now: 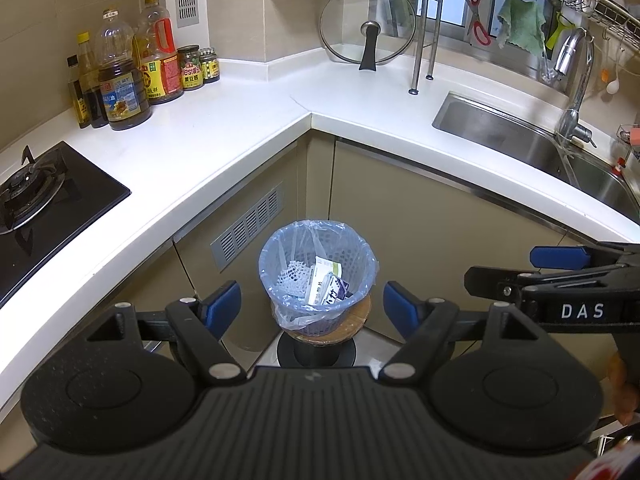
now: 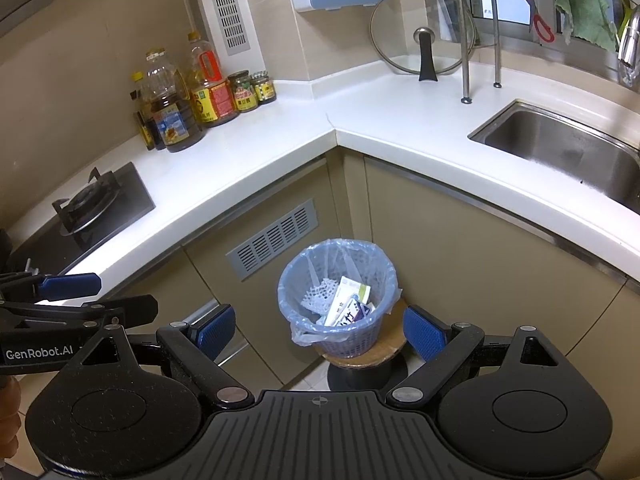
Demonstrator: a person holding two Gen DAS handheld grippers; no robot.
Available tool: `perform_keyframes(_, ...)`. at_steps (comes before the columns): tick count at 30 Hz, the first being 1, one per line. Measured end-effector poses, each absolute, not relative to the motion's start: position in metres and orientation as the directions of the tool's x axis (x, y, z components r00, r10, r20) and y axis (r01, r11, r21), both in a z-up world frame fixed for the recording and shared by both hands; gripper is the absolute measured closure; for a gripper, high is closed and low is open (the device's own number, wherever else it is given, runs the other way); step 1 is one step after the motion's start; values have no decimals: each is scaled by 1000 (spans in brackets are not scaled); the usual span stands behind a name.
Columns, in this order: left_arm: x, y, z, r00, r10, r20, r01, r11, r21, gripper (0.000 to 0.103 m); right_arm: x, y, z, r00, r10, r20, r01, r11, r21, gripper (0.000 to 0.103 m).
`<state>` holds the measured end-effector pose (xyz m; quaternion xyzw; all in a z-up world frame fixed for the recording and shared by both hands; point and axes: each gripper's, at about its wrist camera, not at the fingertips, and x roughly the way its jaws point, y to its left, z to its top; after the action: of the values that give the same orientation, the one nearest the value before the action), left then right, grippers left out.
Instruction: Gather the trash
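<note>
Trash bin (image 1: 318,276) sits on a small round stool (image 1: 320,330) on the floor, tucked into the inside corner of the cabinets. Blue bag liner (image 2: 338,248) folded over its rim. Inside I see a white mesh foam sleeve (image 2: 318,294) on the left and a few cartons (image 2: 348,304) leaning on the right.

Left gripper (image 1: 312,304): jaws wide apart, holding nothing, bin framed between the blue pads (image 1: 224,302). Right gripper (image 2: 320,328): same, jaws spread wide and empty, bin between them in its own view. Both hover above the bin, not touching it. They sit side by side; each shows at the edge of the other's view.

Vent grille (image 2: 274,238) in the cabinet door just left of the bin. White desk (image 1: 240,120) wraps the corner above. Gas hob (image 1: 36,196) on the left run, oil and sauce bottles (image 1: 128,76) grouped at the wall behind it. Glass pan lid (image 1: 368,26) stands upright in the far corner. Steel sink (image 1: 540,148) with faucet (image 1: 576,76) on the right run. Red scissors (image 2: 536,4) and a green cloth (image 2: 586,12) hang by the window.
</note>
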<state>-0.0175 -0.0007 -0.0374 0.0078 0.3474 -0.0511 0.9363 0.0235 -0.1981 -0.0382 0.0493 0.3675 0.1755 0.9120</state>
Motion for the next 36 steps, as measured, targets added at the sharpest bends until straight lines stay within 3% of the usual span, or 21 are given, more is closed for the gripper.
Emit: perform_keyframes(36,-12,2,-38,752,-83,-654,87,996,-26,26,34,-189,-38,662,362,-656,-295,931,215,13)
